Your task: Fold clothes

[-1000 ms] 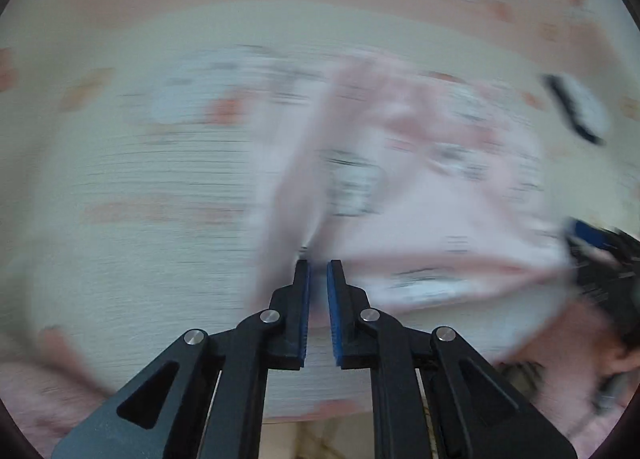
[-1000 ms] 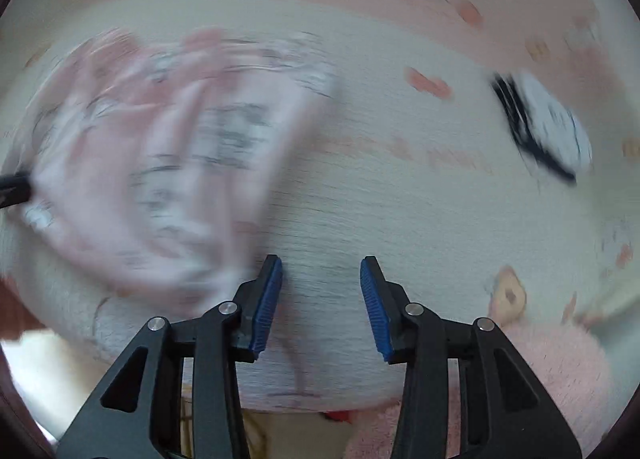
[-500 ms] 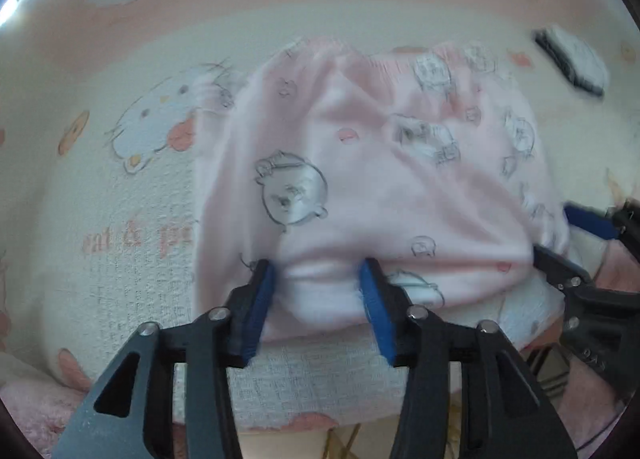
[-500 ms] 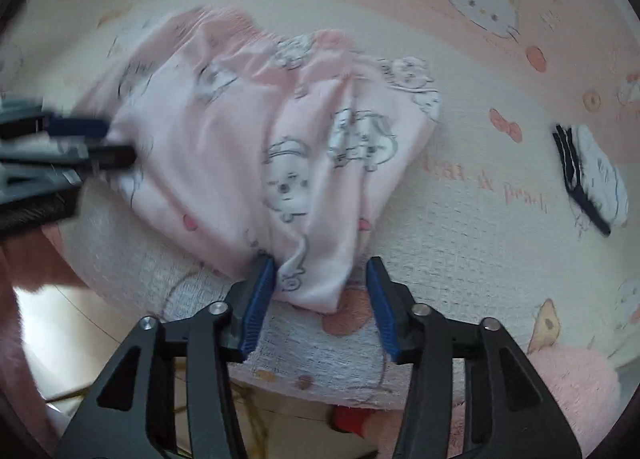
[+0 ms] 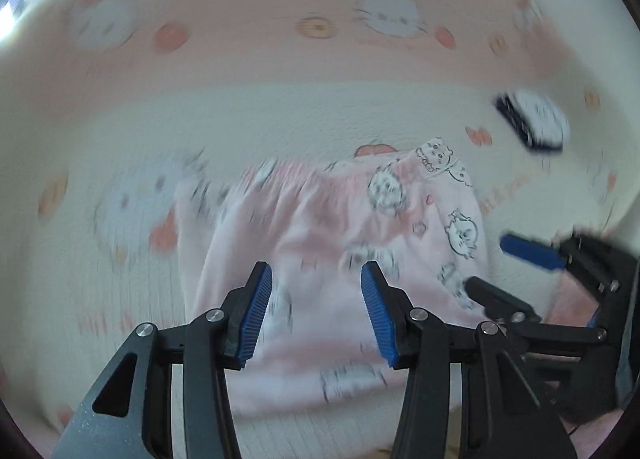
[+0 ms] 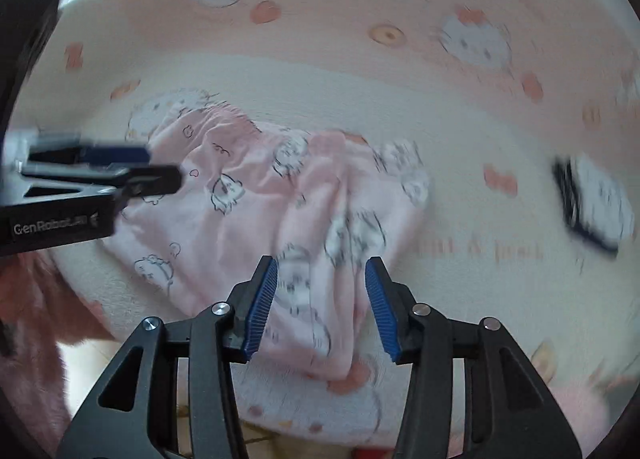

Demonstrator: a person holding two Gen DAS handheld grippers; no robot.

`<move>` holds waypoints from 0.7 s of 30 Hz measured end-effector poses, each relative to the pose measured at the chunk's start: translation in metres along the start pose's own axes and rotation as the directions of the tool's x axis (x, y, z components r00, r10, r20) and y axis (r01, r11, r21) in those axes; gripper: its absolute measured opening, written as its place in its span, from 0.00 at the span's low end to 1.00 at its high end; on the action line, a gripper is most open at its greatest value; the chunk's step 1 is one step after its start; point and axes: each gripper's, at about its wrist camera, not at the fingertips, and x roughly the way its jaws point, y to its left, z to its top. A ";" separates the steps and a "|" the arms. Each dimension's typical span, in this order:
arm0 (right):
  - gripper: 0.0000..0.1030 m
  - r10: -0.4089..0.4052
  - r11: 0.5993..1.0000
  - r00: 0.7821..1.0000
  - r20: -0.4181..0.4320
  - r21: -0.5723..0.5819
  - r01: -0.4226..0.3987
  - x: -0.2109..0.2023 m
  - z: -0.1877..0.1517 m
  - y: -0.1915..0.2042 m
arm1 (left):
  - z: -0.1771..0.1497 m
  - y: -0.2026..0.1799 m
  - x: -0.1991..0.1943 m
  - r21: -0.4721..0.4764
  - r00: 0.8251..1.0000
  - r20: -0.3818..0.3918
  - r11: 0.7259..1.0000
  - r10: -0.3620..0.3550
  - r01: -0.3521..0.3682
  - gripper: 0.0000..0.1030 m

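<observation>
Cat-print blanket blurred, pink garment folded — left gripper, right gripper, jaws apart, empty.

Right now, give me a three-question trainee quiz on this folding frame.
1. True or false: the left gripper is clamped on the pink garment.
2. The black-and-white item lies: A) on the garment, B) apart from it on the blanket, C) between the right gripper's fingers.
3. What is printed on the garment?

Key: 1 false, both grippers stand open above it; 2 B; 3 small cartoon animal figures.
</observation>
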 end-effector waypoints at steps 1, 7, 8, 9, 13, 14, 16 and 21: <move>0.46 -0.007 0.999 1.000 -0.005 -0.047 0.006 0.006 0.008 0.007 | 0.006 0.002 0.010 0.012 0.999 -0.025 1.000 -0.023 0.023 0.47; 0.53 0.030 0.995 0.993 -0.115 -0.088 -0.040 0.068 0.028 -0.030 | 0.016 0.051 0.037 -0.036 0.996 -0.091 0.999 0.003 -0.006 0.38; 0.53 0.039 0.998 0.993 -0.111 -0.045 -0.045 0.067 0.028 -0.042 | 0.017 0.065 0.027 -0.107 0.996 -0.066 0.992 0.059 -0.065 0.32; 0.53 0.036 0.999 0.994 -0.106 0.002 -0.036 0.064 0.028 -0.054 | 0.017 0.079 0.016 -0.170 0.994 -0.032 0.979 0.105 -0.109 0.32; 0.54 0.046 0.981 0.997 -0.062 0.191 -0.033 0.050 0.026 -0.080 | 0.018 0.085 0.007 -0.220 1.000 0.006 0.975 0.018 -0.016 0.32; 0.53 0.065 0.978 0.997 -0.047 0.201 -0.054 0.046 0.028 -0.075 | 0.018 0.071 0.010 -0.167 1.000 0.000 0.986 0.014 -0.014 0.32; 0.54 0.104 0.980 0.994 -0.032 0.171 -0.097 0.040 0.032 -0.059 | 0.018 0.043 0.016 -0.060 1.000 -0.012 0.998 0.008 -0.009 0.32; 0.54 0.130 0.989 0.991 -0.039 0.079 -0.127 0.043 0.031 -0.016 | 0.005 0.025 0.037 0.019 0.965 -0.128 0.974 0.228 -0.227 0.46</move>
